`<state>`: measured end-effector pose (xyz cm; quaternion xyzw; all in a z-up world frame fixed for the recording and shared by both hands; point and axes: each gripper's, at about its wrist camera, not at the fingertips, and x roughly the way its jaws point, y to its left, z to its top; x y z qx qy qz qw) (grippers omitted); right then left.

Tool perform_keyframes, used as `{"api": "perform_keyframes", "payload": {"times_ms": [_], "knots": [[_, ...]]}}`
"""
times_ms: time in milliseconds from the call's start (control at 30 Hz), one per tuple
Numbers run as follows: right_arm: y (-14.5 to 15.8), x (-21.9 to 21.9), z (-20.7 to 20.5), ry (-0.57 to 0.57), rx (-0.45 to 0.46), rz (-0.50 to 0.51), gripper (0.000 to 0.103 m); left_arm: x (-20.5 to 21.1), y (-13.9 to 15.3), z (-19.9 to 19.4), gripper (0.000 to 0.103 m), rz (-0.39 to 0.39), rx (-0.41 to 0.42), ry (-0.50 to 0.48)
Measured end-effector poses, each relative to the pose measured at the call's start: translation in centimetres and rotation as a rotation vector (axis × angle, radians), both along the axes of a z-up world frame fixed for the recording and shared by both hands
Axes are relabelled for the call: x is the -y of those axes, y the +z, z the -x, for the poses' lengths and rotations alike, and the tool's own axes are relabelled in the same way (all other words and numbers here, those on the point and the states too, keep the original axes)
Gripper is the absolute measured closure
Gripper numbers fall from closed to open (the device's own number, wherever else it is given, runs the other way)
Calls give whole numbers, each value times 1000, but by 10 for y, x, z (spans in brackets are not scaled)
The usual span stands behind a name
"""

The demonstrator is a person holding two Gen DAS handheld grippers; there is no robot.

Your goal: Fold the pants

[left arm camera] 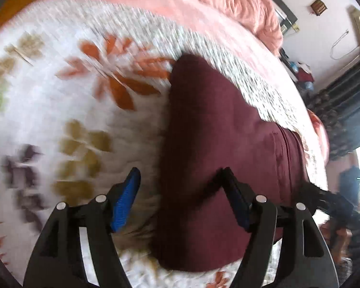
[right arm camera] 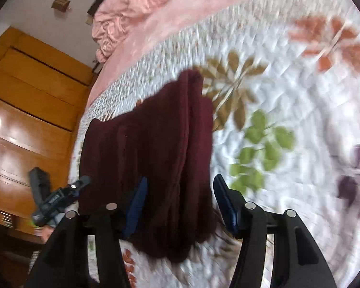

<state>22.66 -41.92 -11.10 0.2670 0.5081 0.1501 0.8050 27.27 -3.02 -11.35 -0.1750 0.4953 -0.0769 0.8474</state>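
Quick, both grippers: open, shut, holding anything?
Left gripper: open, over the maroon pants, gripping nothing.
Right gripper: open, pants between its fingers, not clamped.

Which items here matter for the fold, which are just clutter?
In play: folded maroon fabric pants; left gripper, open; right gripper, open.
Lying about: white leaf-print quilted bedspread; crumpled pink sheet; orange wooden wardrobe.
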Motion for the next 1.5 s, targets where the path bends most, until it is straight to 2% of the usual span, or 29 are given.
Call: {"api": "perform_keyframes", "payload": {"times_ms": [33, 100, 167, 200, 267, 333, 467, 533, 600, 733, 767, 833, 933, 1000, 1133, 1333, 1500], "knots": [[17, -3, 11, 11, 52, 30, 46, -2, 15, 12, 35, -45, 57, 29], [40, -10, 25, 50, 123, 38, 46, 4, 42, 33, 35, -76, 160, 23], [63, -31, 37, 109, 191, 50, 46, 20, 61, 49, 33, -102, 227, -5], [69, -43, 38, 128, 201, 74, 46, 31, 65, 50, 32, -100, 233, -23], [73, -62, 47, 160, 209, 133, 46, 47, 65, 53, 31, -95, 221, -59], [64, -74, 50, 173, 188, 209, 46, 56, 55, 55, 31, -125, 195, -82], [30, -68, 59, 143, 94, 223, 50, 62, 24, 51, 31, -157, 112, -87], [16, -64, 60, 132, 67, 231, 51, 59, 3, 49, 31, -193, 44, -83], [11, -62, 61, 120, 60, 222, 53, 55, -4, 52, 29, -195, 36, -87], [34, -64, 74, 99, 96, 237, 52, 47, 12, 65, 31, -188, 45, -61], [42, -64, 80, 83, 106, 257, 47, 46, 19, 69, 30, -191, 61, -62], [56, -67, 92, 56, 127, 301, 38, 47, 38, 85, 15, -219, 94, -59], [74, -75, 117, 43, 160, 335, 29, 47, 55, 105, 13, -240, 127, -49], [81, -79, 128, 33, 164, 346, 17, 48, 63, 116, 12, -256, 122, -47], [93, -90, 147, 31, 165, 361, 5, 48, 74, 134, 9, -284, 114, -32], [100, -100, 166, 31, 142, 370, 4, 45, 84, 153, 9, -281, 92, -33], [100, -104, 175, 19, 121, 406, 4, 47, 89, 166, 9, -324, 94, -43]]}}
